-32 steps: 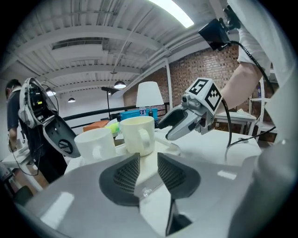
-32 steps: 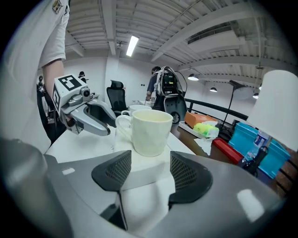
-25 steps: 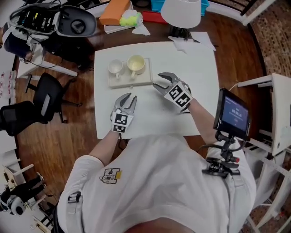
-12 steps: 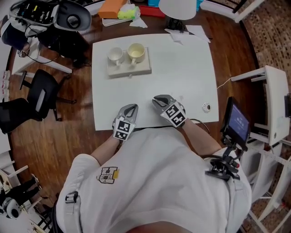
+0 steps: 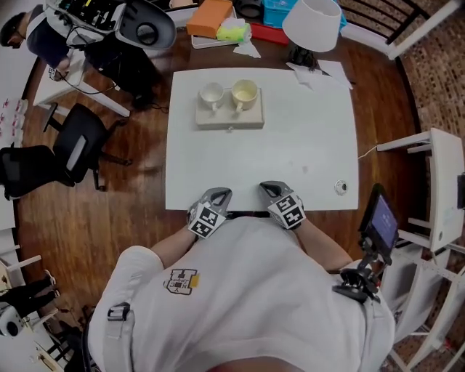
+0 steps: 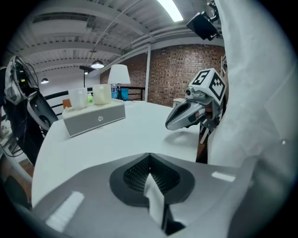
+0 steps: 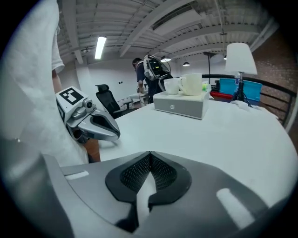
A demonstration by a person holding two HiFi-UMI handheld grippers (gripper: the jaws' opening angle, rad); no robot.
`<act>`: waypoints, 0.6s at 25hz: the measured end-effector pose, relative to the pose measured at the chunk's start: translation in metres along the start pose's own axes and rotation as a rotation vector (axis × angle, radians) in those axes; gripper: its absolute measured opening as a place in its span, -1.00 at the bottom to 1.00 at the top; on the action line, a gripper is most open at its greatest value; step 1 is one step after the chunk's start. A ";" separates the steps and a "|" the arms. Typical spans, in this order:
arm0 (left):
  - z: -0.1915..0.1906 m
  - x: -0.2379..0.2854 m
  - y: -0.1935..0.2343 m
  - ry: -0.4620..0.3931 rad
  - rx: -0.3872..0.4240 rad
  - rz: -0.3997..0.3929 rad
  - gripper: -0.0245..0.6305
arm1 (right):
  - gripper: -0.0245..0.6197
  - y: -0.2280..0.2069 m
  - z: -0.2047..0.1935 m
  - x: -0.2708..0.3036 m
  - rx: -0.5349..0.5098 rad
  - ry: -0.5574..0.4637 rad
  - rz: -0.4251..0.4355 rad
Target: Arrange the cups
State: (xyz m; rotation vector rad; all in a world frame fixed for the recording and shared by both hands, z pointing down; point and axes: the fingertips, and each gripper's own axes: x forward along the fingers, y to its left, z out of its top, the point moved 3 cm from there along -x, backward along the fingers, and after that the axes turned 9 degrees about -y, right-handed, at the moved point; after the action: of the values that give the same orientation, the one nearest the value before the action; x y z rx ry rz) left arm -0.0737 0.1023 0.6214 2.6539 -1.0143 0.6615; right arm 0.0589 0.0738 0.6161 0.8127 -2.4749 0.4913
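Observation:
At the table's far side a grey box [image 5: 229,118] carries two cups: a white cup [image 5: 211,94] on the left and a cream cup [image 5: 245,92] beside it. Both grippers rest at the near table edge, far from the cups. My left gripper [image 5: 223,193] is shut and empty, and my right gripper [image 5: 266,188] is shut and empty as well. The left gripper view shows the closed jaws of the left gripper [image 6: 149,157], the box [image 6: 94,117] with its cups [image 6: 102,94] ahead, and the right gripper [image 6: 184,116] alongside. From the right gripper [image 7: 150,155] the cups [image 7: 191,84] stand far off.
The white table [image 5: 305,145] lies between the grippers and the box. A small round object [image 5: 341,187] sits near its right edge. A white lamp [image 5: 312,22] and papers stand at the far right corner. An office chair [image 5: 73,149] is left of the table, a mounted screen [image 5: 381,224] right.
Both grippers have drawn back from the middle of the table to its near edge and have closed. The cups and box have not moved on the table.

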 end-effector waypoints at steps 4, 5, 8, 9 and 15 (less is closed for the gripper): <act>-0.002 -0.005 0.004 -0.001 0.009 -0.015 -0.93 | -0.92 -0.004 0.002 0.002 0.034 -0.007 -0.047; -0.002 -0.006 0.006 -0.004 0.011 -0.018 -0.93 | -0.92 -0.003 0.004 0.003 0.032 -0.009 -0.052; 0.000 -0.008 0.014 -0.014 0.023 -0.019 -0.93 | -0.92 0.000 0.010 0.009 0.023 -0.020 -0.057; 0.001 -0.008 0.016 -0.017 0.027 -0.021 -0.93 | -0.92 0.001 0.011 0.010 0.022 -0.021 -0.057; 0.002 -0.004 0.014 -0.018 0.061 -0.040 -0.93 | -0.92 0.000 0.010 0.007 0.011 -0.019 -0.068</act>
State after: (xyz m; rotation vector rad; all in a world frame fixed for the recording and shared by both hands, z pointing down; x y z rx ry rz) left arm -0.0853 0.0934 0.6180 2.7299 -0.9574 0.6724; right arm 0.0509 0.0658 0.6122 0.9070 -2.4544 0.4758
